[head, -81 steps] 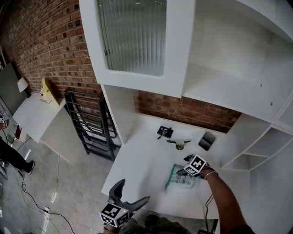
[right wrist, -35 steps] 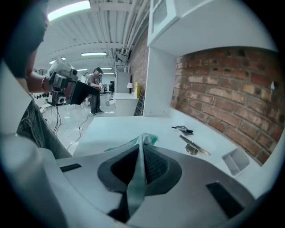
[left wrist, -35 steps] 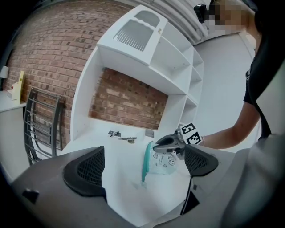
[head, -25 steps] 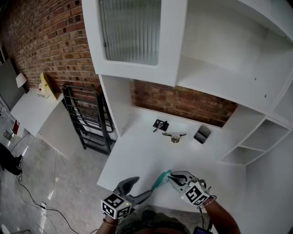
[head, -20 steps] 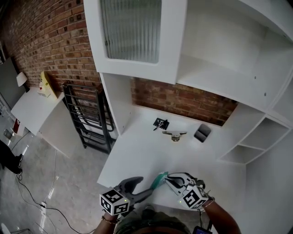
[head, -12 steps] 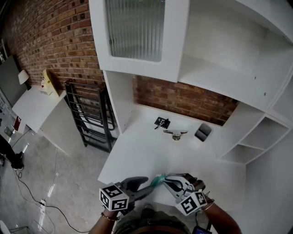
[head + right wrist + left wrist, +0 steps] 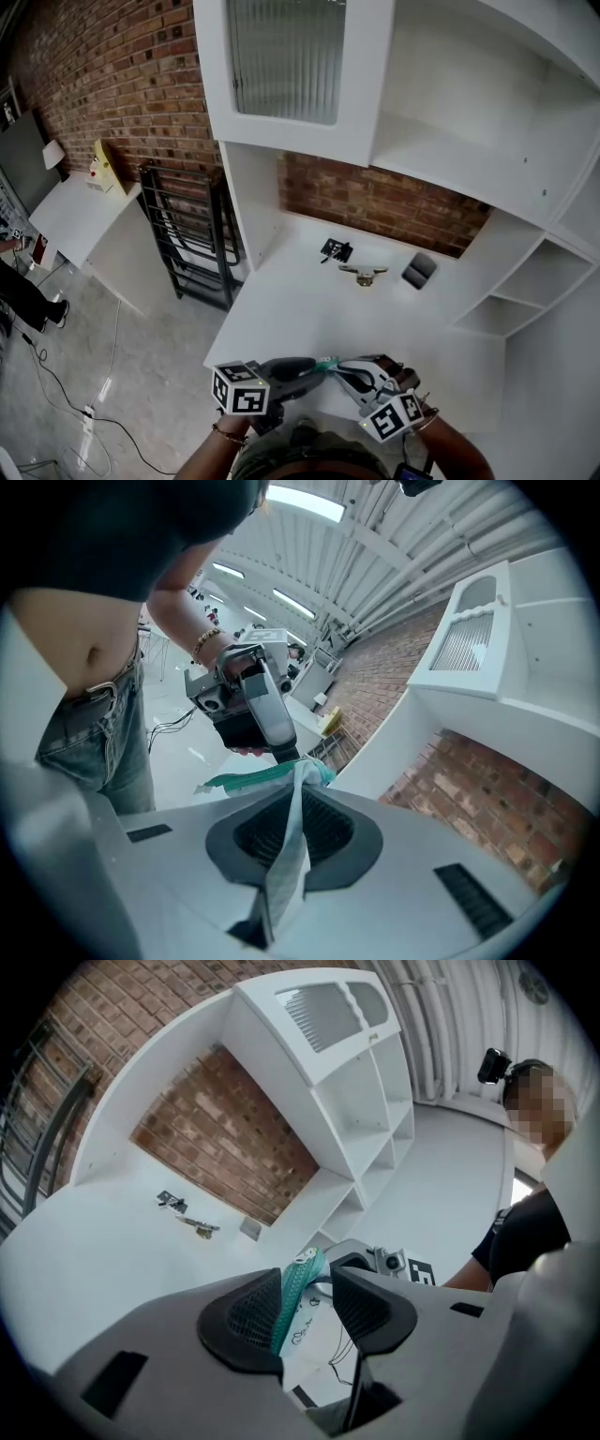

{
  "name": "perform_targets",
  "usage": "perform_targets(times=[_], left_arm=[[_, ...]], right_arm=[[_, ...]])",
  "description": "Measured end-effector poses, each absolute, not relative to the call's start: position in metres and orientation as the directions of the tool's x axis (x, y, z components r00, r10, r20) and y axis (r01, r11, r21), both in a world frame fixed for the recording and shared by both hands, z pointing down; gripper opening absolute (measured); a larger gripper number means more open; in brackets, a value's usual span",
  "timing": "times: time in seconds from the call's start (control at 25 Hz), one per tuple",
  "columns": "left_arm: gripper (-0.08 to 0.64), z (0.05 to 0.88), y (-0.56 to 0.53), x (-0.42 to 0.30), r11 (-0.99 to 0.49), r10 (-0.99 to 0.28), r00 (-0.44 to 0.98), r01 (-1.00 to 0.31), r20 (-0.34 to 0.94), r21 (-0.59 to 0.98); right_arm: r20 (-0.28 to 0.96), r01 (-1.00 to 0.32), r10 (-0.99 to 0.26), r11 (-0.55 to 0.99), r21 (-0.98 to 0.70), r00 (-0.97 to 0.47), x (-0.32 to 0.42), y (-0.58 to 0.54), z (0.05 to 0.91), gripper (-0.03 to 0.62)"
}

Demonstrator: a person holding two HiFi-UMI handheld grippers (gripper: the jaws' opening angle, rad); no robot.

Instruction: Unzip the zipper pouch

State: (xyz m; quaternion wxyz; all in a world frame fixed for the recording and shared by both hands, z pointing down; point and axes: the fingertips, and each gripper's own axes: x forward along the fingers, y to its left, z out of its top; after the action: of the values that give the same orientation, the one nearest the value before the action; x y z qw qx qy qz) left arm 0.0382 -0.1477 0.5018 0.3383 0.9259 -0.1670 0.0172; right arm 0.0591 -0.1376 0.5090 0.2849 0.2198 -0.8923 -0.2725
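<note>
The zipper pouch [image 7: 289,860] is clear plastic with a teal zipper edge [image 7: 326,363]. It is held in the air near my body, above the front edge of the white desk [image 7: 281,309]. My right gripper [image 7: 347,372] is shut on the pouch's clear side, which is pinched flat between its pads in the right gripper view. My left gripper [image 7: 307,1283] has the teal zipper strip [image 7: 292,1290] between its jaws. Those jaws have just been closing. The strip lies against one pad, and a gap shows to the other.
At the back of the desk lie a small black clip-like item [image 7: 336,250], a metal piece [image 7: 364,274] and a dark flat rectangle [image 7: 421,271]. A black metal rack [image 7: 187,234] stands left of the desk. White shelves rise on the right, with a cabinet overhead.
The right gripper has lifted the pouch off the desk and brought it toward my body. The left gripper has rolled, come up to the teal edge and narrowed its jaws around it.
</note>
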Motion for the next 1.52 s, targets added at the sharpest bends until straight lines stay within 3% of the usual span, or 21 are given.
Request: perform_targets(times=[0.6,1.12,1.28,1.52], left_arm=[[0.071,0.495,-0.165,0.045,-0.692,-0.304,0.941,-0.327,0.151,0.643],[0.034,0.503,-0.165,0.048,-0.689,-0.282,0.943,-0.328,0.178,0.646],[0.028,0.503,-0.166,0.049,-0.723,-0.272,0.943,-0.331,0.19,0.606],[0.025,0.501,-0.163,0.058,-0.809,-0.202,0.951,-0.298,0.235,0.506]], right_arm=[[0.424,-0.182,-0.557,0.732,0.656,-0.714,0.061,-0.136,0.52,0.018],[0.428,-0.191,-0.551,0.745,0.639,-0.716,0.059,-0.136,0.528,0.02],[0.428,-0.272,-0.52,0.812,0.516,-0.739,0.062,-0.142,0.528,0.039],[0.433,-0.362,-0.432,0.901,0.239,-0.791,0.071,-0.149,0.532,0.146]])
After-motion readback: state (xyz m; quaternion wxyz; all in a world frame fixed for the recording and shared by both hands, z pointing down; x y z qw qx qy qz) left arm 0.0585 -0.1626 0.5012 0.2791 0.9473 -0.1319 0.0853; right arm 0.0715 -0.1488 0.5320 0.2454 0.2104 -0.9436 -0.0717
